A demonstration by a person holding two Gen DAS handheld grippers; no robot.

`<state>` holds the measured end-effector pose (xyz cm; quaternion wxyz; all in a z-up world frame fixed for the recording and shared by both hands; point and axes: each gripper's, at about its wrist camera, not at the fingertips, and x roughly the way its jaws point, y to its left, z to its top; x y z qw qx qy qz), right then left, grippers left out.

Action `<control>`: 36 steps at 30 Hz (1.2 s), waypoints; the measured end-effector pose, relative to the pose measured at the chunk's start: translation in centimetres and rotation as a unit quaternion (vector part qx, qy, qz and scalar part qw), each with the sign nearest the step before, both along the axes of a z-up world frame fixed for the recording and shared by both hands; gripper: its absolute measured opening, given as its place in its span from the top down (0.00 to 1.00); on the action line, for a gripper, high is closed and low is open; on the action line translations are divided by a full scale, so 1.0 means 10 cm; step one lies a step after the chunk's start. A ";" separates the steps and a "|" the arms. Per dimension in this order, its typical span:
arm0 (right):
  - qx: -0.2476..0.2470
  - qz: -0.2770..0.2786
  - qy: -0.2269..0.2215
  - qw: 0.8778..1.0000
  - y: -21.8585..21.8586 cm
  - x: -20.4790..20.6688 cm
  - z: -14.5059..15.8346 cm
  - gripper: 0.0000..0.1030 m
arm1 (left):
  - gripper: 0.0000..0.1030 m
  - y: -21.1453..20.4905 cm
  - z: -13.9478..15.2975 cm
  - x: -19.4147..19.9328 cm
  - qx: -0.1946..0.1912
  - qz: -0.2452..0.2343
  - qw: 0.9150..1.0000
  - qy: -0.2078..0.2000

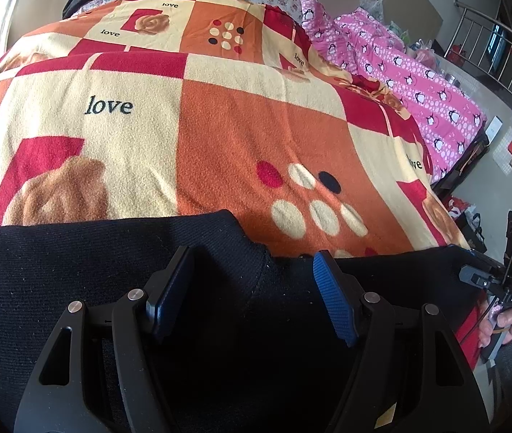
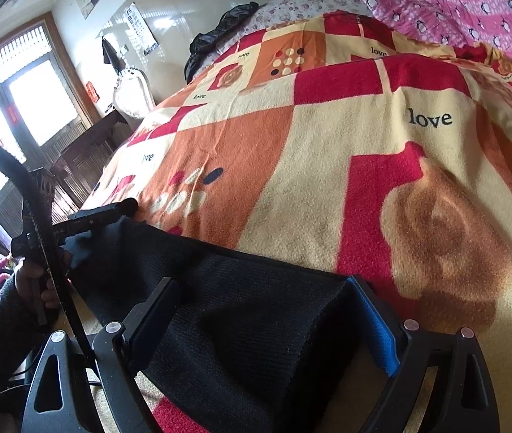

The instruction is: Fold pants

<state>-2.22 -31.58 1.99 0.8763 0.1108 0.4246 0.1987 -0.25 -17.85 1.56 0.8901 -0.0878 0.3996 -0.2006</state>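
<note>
Black pants (image 1: 75,270) lie across the near edge of a bed, on a red, orange and cream blanket (image 1: 256,126). My left gripper (image 1: 252,288) stands open just over the dark cloth, and its pads (image 1: 332,296) are apart from it. The right wrist view shows a flat band of the pants (image 2: 256,306) running between the wide-spread fingers of my right gripper (image 2: 267,324). The cloth's edge reaches the blue pad (image 2: 375,324) but is not pinched. A hand holds each gripper. The right gripper (image 1: 501,281) shows at the left wrist view's right edge.
A pink penguin-print quilt (image 1: 400,72) is bunched along the bed's far right side. A black jacket (image 2: 216,36) lies at the head end. Dark wooden furniture (image 2: 86,151) and a bright door stand to the left, and a metal railing (image 1: 490,47) to the right.
</note>
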 end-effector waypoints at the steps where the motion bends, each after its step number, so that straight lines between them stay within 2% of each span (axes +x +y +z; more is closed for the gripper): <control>1: -0.013 0.001 -0.002 1.000 0.04 -0.01 0.00 0.11 | 0.33 -0.01 0.00 0.01 0.002 0.000 1.000 0.000; 4: -0.027 0.002 -0.002 1.000 0.06 -0.01 0.00 0.11 | 0.33 -0.02 -0.01 0.01 0.008 0.000 1.000 -0.001; 11: -0.015 0.000 -0.002 1.000 0.01 -0.01 -0.01 0.11 | 0.33 -0.01 -0.01 0.01 0.003 0.001 1.000 0.000; 16: 0.003 -0.003 -0.001 1.000 -0.03 -0.01 -0.01 0.11 | 0.33 -0.05 -0.01 0.01 0.016 0.003 1.000 -0.002; 28: 0.041 -0.005 0.008 0.999 -0.12 0.03 -0.01 0.11 | 0.33 -0.01 -0.01 0.01 0.003 0.003 1.000 0.000; 36: 0.036 -0.005 0.006 0.999 -0.10 0.01 -0.01 0.11 | 0.33 -0.03 -0.01 0.00 0.005 0.003 1.000 -0.001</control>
